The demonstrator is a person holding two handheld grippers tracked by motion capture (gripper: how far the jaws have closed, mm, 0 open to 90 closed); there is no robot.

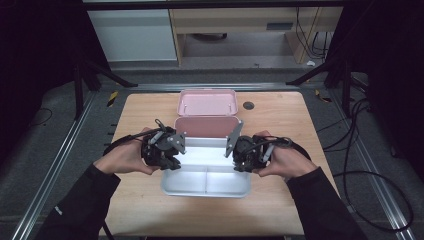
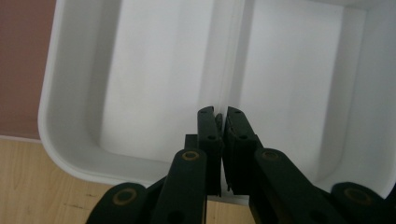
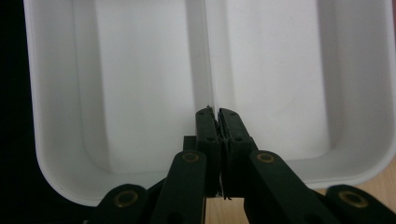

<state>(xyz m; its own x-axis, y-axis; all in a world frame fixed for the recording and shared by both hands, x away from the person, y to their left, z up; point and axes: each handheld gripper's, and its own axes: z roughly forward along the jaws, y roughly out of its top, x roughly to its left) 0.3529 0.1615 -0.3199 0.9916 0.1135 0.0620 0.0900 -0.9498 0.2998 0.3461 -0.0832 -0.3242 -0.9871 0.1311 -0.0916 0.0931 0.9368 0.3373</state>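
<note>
A white divided tray (image 1: 206,181) sits near the front middle of the wooden table (image 1: 280,200), with a pink box (image 1: 207,103) just behind it. The left gripper (image 1: 167,150) hovers at the tray's left side and the right gripper (image 1: 241,152) at its right, each with jaws pressed together on nothing. The hands and gripper bodies hide the tray's side rims, and the room around is too dark to make out. I see no readable writing.
</note>
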